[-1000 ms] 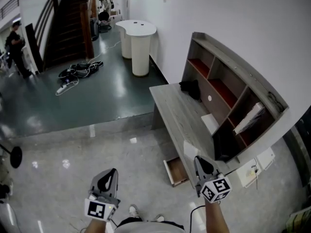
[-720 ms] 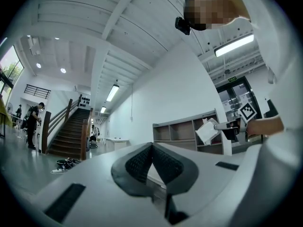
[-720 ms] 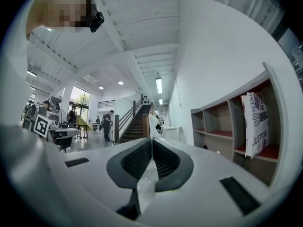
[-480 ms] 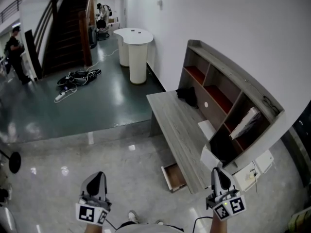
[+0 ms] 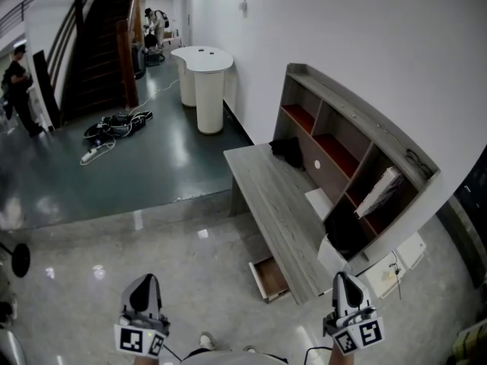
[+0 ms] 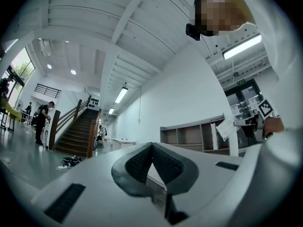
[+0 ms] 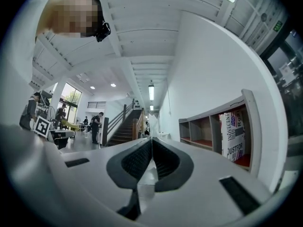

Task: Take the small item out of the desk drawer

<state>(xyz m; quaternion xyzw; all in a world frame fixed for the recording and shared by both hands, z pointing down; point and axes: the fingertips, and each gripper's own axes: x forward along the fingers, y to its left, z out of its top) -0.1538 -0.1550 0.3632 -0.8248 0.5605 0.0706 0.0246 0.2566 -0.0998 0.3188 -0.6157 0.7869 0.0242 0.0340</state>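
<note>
Holding both tools low near my body, I see the left gripper (image 5: 142, 284) pinched together on nothing, and the right gripper (image 5: 343, 280) likewise closed and empty. Out ahead, the drawer (image 5: 268, 278) stands partly open under the desk (image 5: 266, 196), well apart from both. I can't make out the small item inside it, so I judge the reach and pickup are not yet done.

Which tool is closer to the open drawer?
Right. The right tool is just right of the drawer; the left tool is farther off on its left.
</note>
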